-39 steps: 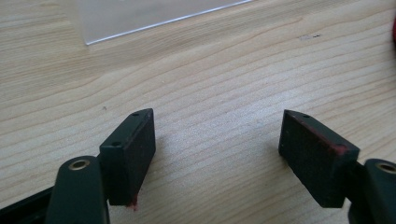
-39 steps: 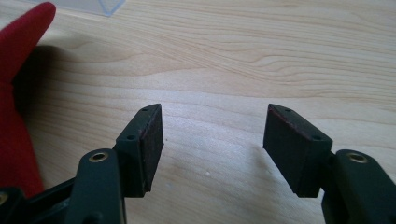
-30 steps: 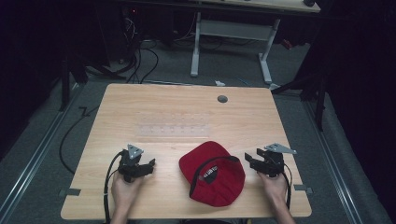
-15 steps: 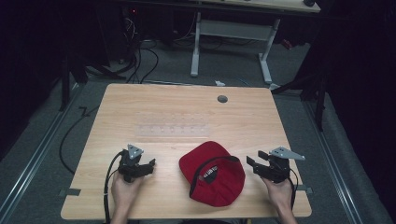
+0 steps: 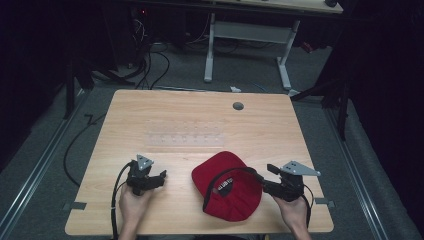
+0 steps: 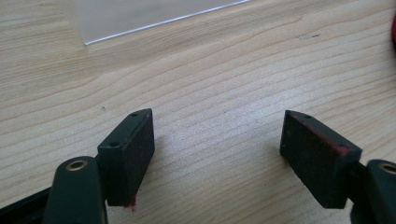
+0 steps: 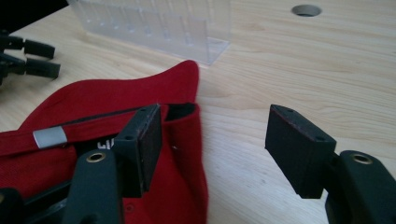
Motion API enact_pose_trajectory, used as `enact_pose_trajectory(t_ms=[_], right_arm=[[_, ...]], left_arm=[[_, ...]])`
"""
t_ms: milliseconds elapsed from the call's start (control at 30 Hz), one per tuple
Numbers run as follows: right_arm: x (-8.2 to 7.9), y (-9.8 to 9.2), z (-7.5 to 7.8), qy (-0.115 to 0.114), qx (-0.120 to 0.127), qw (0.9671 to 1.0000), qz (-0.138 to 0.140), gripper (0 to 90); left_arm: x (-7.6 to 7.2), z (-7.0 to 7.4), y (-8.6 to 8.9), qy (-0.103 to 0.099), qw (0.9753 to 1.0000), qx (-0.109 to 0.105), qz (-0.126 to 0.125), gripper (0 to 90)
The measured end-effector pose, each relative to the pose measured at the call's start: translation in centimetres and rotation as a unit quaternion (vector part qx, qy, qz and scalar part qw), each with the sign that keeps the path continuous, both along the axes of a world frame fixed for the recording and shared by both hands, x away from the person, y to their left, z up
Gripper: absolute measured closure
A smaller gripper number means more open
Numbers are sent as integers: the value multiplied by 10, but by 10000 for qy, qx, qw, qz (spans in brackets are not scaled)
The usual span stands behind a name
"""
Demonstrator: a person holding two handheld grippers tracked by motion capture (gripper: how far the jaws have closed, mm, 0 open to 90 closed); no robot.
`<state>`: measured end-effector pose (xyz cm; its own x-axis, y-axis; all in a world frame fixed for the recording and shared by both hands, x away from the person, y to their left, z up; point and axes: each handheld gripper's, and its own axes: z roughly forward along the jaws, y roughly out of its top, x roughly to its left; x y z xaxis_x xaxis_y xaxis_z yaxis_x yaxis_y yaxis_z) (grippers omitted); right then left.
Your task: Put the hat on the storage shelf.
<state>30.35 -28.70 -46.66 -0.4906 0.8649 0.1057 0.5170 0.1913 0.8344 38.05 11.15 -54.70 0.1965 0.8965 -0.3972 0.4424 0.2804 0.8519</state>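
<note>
- Right gripper [image 5: 262, 181]: jaws apart at the rim of the red cap [image 5: 227, 186]; one jaw appears to sit over the opening, contact unclear.
- Left gripper [image 5: 159, 176]: jaws apart over bare wooden table [image 5: 200, 115], well left of cap.
- Clear plastic rack [image 5: 184, 138]: beyond cap, mid-table.
- Grommet hole [image 5: 238, 106]: far edge.

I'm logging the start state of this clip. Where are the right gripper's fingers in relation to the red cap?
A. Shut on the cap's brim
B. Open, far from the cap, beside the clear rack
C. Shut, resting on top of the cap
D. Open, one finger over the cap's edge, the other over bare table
D: in the right gripper view, the right gripper is open, one finger over the cap edge, the other above bare table.
</note>
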Motion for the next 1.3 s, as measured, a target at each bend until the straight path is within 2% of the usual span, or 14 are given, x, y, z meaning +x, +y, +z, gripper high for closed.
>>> enact_pose_trajectory(t_ms=[67,133,300,467,600,633,733,867,900,967,1033,1300], right_arm=[[6,8,-4,46,-53,9999,152,356],[9,10,-7,82,-75,9998,190,352],[21,19,-22,346,-117,9989,286,349],[30,26,-31,432,-84,9984,363,368],[36,31,-39,573,-59,9973,451,444],[38,33,-42,632,-130,9967,491,478],[39,35,-44,617,-173,9965,529,513],[40,36,-46,604,-91,9964,586,583],[41,36,-47,628,-53,9960,631,631],[41,36,-47,651,-40,9958,639,649],[42,34,-49,700,30,9952,685,710],[42,30,-49,748,211,9940,772,790]], left_arm=[[0,0,0,1,10000,0,0,265],[0,0,0,-3,10000,6,-2,265],[0,0,0,-2,10000,4,-2,265],[0,0,0,0,10000,1,0,265],[0,0,0,1,10000,-2,0,265],[0,0,0,0,10000,0,-5,265],[0,0,0,1,10000,10,-19,265],[0,0,0,1,10000,11,-22,266],[0,0,0,0,10000,13,-22,266],[0,0,0,1,10000,12,-23,267],[0,0,0,1,10000,13,-21,266],[0,0,0,2,10000,24,-16,266]])
